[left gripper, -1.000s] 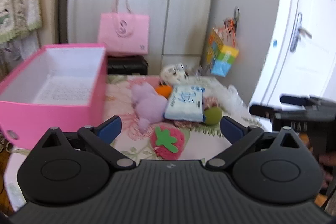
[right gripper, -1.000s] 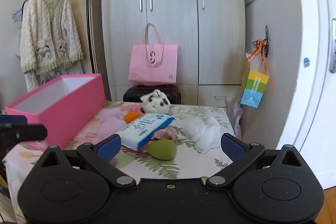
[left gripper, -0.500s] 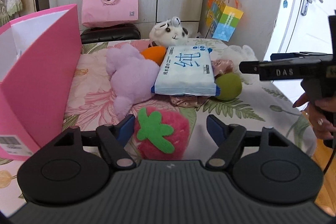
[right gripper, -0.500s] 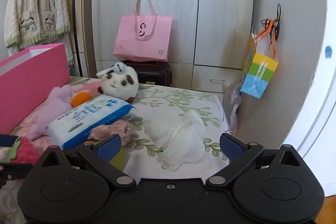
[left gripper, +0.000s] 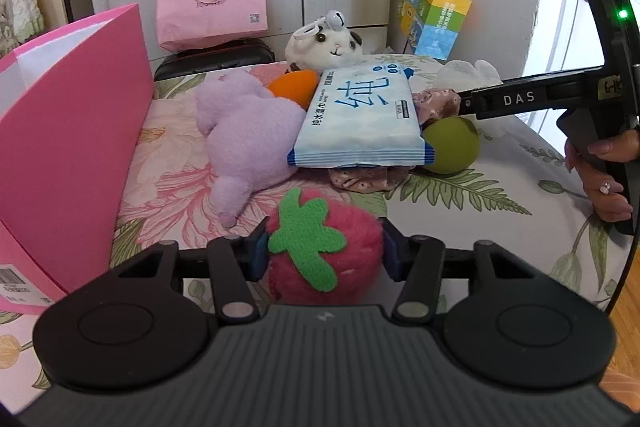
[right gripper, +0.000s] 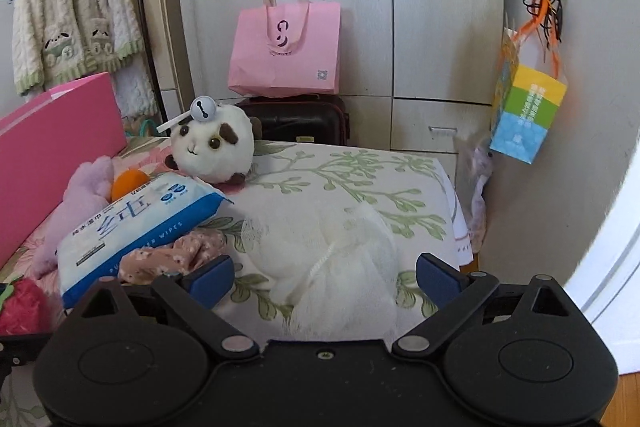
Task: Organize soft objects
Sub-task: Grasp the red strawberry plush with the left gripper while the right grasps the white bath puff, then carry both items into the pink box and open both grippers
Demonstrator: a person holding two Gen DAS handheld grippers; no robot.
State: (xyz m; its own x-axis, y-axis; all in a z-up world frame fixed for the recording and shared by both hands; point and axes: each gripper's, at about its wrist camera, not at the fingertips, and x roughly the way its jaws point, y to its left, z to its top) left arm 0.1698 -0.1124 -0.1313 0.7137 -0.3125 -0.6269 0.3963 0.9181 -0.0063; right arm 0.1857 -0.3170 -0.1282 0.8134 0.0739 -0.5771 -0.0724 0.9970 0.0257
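Note:
My left gripper (left gripper: 324,253) has its blue pads pressed on both sides of a pink plush strawberry (left gripper: 325,253) with a green leaf, on the floral table. Behind it lie a purple plush (left gripper: 248,139), an orange soft piece (left gripper: 294,89), a blue wipes pack (left gripper: 362,121), a green ball (left gripper: 452,145), a floral scrunchie (left gripper: 436,103) and a white guinea-pig plush (left gripper: 328,43). My right gripper (right gripper: 325,277) is open around a white mesh pouf (right gripper: 332,251) that lies between its fingers. The wipes pack also shows in the right wrist view (right gripper: 136,223).
An open pink box (left gripper: 68,131) stands at the left of the table. A pink tote bag (left gripper: 212,3) sits on a black case by the wardrobe. A colourful bag (left gripper: 434,15) hangs on the wall at the right. The right gripper's body (left gripper: 560,95) reaches in from the right.
My left gripper moved forward and closed on the strawberry. My right gripper moved forward and down until the white pouf lay between its open fingers.

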